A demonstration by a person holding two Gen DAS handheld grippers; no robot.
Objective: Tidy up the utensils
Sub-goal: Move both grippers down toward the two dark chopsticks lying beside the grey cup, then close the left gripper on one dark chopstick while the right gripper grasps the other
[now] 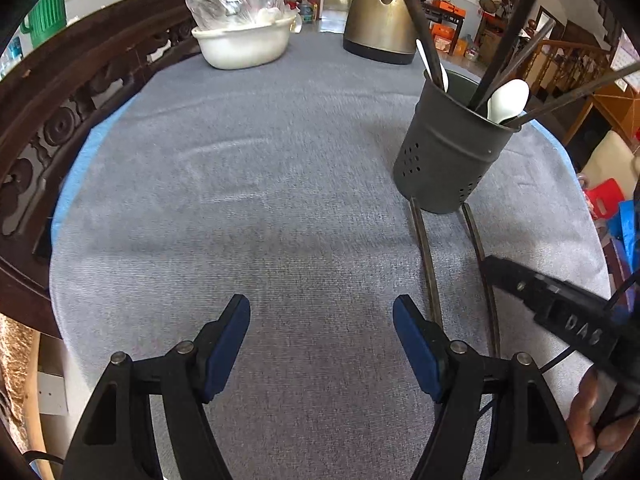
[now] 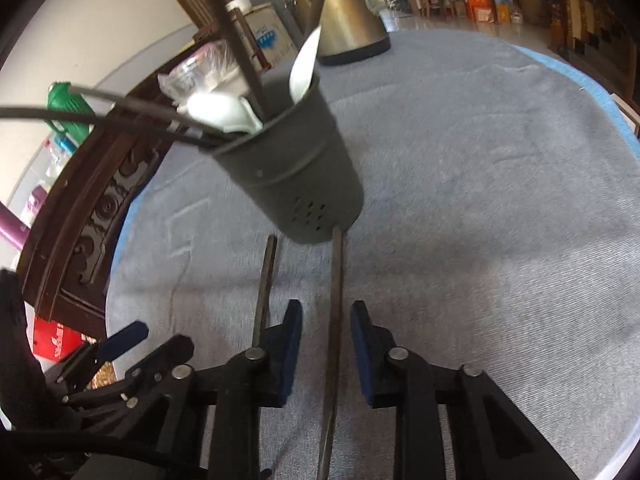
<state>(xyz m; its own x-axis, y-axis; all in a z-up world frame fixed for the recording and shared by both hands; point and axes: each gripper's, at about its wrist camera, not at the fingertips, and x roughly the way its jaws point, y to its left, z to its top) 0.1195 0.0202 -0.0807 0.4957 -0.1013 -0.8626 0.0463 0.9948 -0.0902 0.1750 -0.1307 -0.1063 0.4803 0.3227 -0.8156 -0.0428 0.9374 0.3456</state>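
Observation:
A dark grey perforated utensil holder (image 1: 444, 160) (image 2: 300, 184) stands on the grey cloth, holding white spoons (image 1: 508, 100) (image 2: 216, 112) and several dark chopsticks. Two more dark chopsticks lie side by side on the cloth in front of it. My right gripper (image 2: 327, 306) straddles the right chopstick (image 2: 336, 300) (image 1: 482, 248); a gap shows on both sides, so the pads do not press it. The left chopstick (image 2: 266, 280) (image 1: 426, 260) lies just outside the left pad. My left gripper (image 1: 322, 308) hangs open over bare cloth, left of both chopsticks, with nothing between its pads.
A metal kettle (image 1: 376, 12) (image 2: 348, 12) and a white bowl (image 1: 244, 44) covered in plastic stand at the far end of the table. A carved dark wooden chair back (image 1: 60, 120) runs along the left edge. A hand (image 1: 588, 412) shows at the lower right.

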